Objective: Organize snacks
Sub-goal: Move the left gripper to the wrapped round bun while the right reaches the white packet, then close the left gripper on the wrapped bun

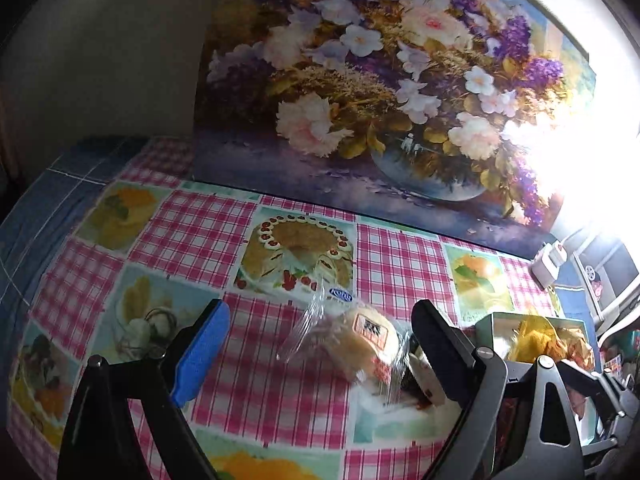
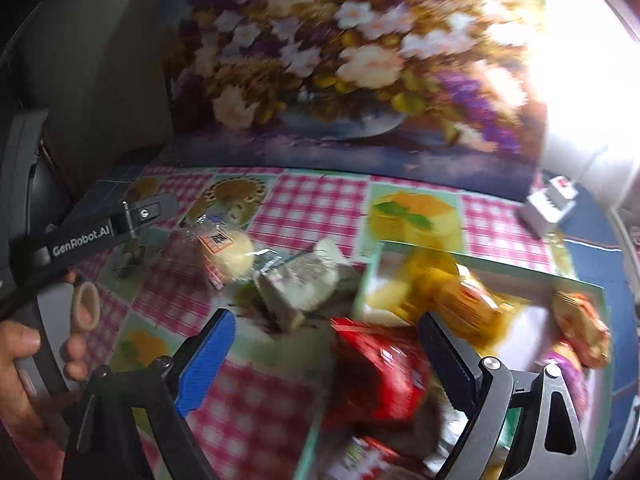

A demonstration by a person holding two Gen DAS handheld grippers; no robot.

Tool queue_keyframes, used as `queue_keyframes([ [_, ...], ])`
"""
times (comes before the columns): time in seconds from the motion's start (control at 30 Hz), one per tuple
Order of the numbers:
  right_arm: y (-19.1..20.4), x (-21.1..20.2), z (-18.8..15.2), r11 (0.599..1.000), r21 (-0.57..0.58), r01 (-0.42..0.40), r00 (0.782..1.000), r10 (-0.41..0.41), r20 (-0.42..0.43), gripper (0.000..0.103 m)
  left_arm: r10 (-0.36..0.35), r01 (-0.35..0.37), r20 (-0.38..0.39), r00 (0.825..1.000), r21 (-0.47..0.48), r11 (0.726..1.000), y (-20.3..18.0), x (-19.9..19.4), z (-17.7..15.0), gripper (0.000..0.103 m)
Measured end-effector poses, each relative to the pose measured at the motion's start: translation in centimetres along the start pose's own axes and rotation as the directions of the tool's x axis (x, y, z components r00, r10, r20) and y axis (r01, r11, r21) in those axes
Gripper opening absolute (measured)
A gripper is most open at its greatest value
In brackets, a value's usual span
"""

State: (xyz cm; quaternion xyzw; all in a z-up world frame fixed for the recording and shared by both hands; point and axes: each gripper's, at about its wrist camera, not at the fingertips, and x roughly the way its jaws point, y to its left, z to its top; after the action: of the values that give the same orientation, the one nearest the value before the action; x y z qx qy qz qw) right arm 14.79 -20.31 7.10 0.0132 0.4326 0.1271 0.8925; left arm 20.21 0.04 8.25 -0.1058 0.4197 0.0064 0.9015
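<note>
My left gripper [image 1: 320, 344] is open above the checked tablecloth, with a pale round bun in clear wrap [image 1: 360, 344] lying between its fingers, nearer the right one. The bun also shows in the right wrist view [image 2: 228, 254], beside a white wrapped snack [image 2: 300, 284]. My right gripper [image 2: 326, 356] is open, with a red snack packet [image 2: 376, 376] between its fingers at the near edge of a pale green box [image 2: 592, 284]. The box holds yellow and orange wrapped snacks [image 2: 468, 300]. It also shows in the left wrist view [image 1: 486, 324].
A large flower painting [image 1: 380, 92] leans along the back of the table. A small white box [image 2: 548, 208] sits at the back right. The left gripper's arm [image 2: 92, 232] and the hand holding it fill the left of the right wrist view. Bright glare at the right.
</note>
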Motion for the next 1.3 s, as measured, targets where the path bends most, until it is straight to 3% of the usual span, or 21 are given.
queue_keyframes([
  [0.33, 0.6, 3.8, 0.9, 1.0, 0.031, -0.005, 0.997, 0.007, -0.073, 0.094, -0.015, 0.013, -0.134, 0.991, -0.015, 1.0, -1.0, 5.9, -0.7, 0.092],
  [0.63, 0.2, 3.6, 0.4, 0.999, 0.041, -0.02, 0.997, 0.023, -0.069, 0.094, -0.042, 0.051, -0.192, 0.98, 0.042, 0.998, -1.4, 6.9, -2.7, 0.093],
  [0.83, 0.3, 3.6, 0.0, 0.998, 0.045, -0.031, 0.997, 0.035, -0.073, 0.094, -0.039, 0.051, -0.205, 0.978, 0.054, 0.997, 1.0, 6.0, -3.0, 0.093],
  [1.0, 0.8, 3.9, -0.1, 0.999, 0.028, -0.033, 0.996, 0.035, -0.079, 0.094, 0.004, 0.009, -0.181, 0.984, 0.072, 0.997, 2.7, 5.1, -3.2, 0.093],
  [1.17, 1.2, 4.1, 0.0, 0.999, 0.017, -0.034, 0.996, 0.035, -0.083, 0.094, -0.022, 0.045, -0.166, 0.986, 0.142, 0.989, 0.9, 5.6, -3.1, 0.093],
  [1.3, 1.2, 4.2, -0.1, 0.999, 0.015, -0.032, 0.996, 0.033, -0.086, 0.094, 0.009, 0.019, -0.14, 0.99, 0.198, 0.98, -1.2, 6.9, -2.9, 0.092],
])
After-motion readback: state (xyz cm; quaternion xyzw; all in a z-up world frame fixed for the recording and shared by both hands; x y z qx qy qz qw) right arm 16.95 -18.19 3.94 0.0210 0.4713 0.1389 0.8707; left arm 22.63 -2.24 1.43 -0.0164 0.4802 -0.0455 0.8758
